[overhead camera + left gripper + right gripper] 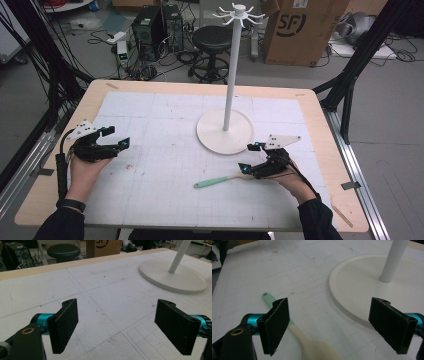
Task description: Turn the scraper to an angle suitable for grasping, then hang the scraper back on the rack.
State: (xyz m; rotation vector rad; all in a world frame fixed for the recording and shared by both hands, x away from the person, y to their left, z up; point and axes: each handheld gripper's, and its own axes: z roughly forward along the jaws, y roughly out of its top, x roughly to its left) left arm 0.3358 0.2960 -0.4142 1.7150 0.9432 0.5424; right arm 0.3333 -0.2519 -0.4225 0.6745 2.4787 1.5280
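Observation:
A spoon (215, 180) with a mint-green handle and a cream bowl lies flat on the white gridded mat, near the front right of centre. In the right gripper view the spoon (299, 333) runs between the jaws, nearer the left one, bowl end toward the camera. My right gripper (250, 157) hovers open just right of the spoon's bowl end, nothing held; its own view shows the right gripper (334, 325) wide apart. At the table's left side my left gripper (116, 136) is open and empty. The left gripper (120, 323) faces bare mat.
A white hanging stand (230, 90) with a round base (210, 135) and hooked top rises at the table's middle, just beyond my right gripper. The mat (150, 115) covers most of the wooden table. A stool, boxes and cables lie on the floor behind.

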